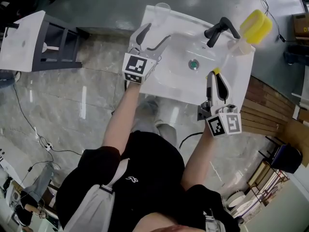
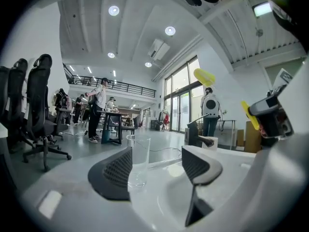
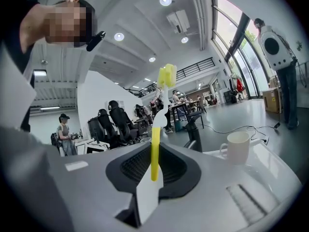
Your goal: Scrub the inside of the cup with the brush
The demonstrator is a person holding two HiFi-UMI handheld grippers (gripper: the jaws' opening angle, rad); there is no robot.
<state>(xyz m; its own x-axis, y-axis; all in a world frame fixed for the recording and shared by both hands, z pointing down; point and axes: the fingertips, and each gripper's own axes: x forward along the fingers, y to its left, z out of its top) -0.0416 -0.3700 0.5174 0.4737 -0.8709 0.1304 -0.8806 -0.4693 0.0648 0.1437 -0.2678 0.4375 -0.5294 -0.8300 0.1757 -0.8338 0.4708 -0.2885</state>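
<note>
Standing upright on the far left corner of the sink point(image 1: 166, 83), the clear cup point(image 1: 162, 6) point(image 2: 138, 161) lies just ahead of the left gripper point(image 1: 157, 32) point(image 2: 157, 166). Its jaws are spread wide and grip nothing, and the cup is lined up with the gap, apart from both pads. The right gripper point(image 1: 216, 76) clamps the yellow brush point(image 1: 256, 25) point(image 3: 155, 153) by its handle at the sink's right edge, near a white mug point(image 3: 237, 146).

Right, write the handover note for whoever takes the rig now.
Left tongs: open, at the clear glass cup, not gripping it; it stands upright on the far left corner of the sink.
Right tongs: shut on the yellow sponge brush, head raised; a white mug stands nearby.
Done: brush in hand.
Left: grip the cup, insert the brush, scrub the inside.
</note>
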